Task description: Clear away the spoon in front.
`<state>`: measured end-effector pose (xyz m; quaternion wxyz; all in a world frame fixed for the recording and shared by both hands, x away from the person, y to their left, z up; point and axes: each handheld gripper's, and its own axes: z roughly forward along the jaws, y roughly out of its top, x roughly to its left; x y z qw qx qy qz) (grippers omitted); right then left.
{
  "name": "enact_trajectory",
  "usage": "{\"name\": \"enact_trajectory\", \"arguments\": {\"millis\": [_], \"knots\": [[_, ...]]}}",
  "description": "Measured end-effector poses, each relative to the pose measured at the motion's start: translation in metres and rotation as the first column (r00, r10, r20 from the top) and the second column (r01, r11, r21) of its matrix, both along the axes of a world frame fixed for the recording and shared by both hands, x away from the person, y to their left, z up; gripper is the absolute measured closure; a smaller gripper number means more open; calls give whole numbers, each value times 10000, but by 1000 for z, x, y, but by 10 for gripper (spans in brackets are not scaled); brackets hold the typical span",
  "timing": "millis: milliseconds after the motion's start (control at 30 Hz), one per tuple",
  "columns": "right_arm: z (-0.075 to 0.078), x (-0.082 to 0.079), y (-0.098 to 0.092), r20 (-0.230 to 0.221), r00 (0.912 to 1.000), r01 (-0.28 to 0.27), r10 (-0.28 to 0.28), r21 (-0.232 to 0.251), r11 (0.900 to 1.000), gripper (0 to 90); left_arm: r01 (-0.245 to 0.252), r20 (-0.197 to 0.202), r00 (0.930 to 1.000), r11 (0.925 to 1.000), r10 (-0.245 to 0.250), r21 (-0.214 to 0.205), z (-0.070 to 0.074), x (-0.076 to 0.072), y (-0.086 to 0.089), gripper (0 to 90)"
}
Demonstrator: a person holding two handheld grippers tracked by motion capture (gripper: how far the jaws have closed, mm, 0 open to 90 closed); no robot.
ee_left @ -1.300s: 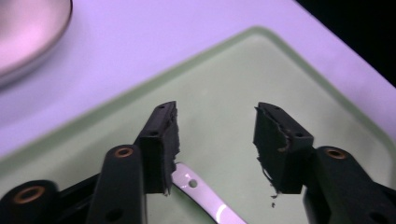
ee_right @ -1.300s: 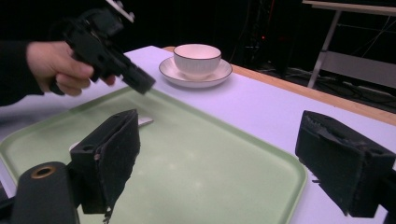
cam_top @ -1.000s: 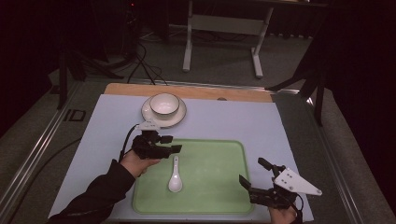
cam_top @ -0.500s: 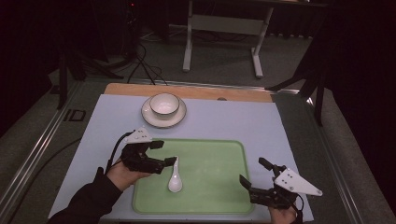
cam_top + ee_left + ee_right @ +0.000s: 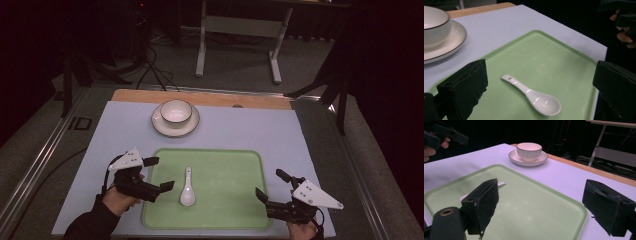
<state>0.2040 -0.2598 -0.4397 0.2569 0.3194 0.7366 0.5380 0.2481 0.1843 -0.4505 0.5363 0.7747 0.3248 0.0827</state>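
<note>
One white spoon (image 5: pixel 187 187) lies on the one green tray (image 5: pixel 225 210), just right of the left gripper (image 5: pixel 160 175), whose jaws have just been opening wide, nothing between them; the right gripper (image 5: pixel 272 187) is also wide, well apart.

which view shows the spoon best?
Left gripper view: the spoon lies whole and close on the tray, between the open jaws, untouched. High view shows it whole but small. In the right gripper view a jaw hides most of it, leaving the handle tip and a bit of the bowl.
</note>
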Motion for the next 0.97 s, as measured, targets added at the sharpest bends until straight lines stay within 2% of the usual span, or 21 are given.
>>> {"name": "enact_trajectory", "arguments": {"millis": [233,433,500,567,700,800,967], "knots": [[-1,1,0,-75,10000,16,-16,-46,10000,135,-482,429,9979,9988,482,5,-10,-9,15,0],[-2,2,-1,-133,9999,54,-55,-107,9999,135,-697,681,9953,9976,696,-3,-20,-14,21,0],[-3,2,-2,-165,9998,52,-54,-101,9999,136,-623,637,9960,9981,619,31,-25,-15,22,0],[-3,3,-2,-200,9998,77,-79,-100,9999,135,-622,762,9952,9980,613,88,-28,-16,22,0],[-4,4,-2,-289,9996,37,-39,-60,10000,136,-592,767,9953,9982,590,9,-29,-16,22,0],[-6,5,-2,-369,9993,-26,24,-60,10000,135,-682,968,9930,9977,675,39,-29,-17,22,0],[-6,5,-2,-405,9992,-43,41,-42,10000,136,-713,882,9936,9975,711,-7,-31,-14,21,1]]}}
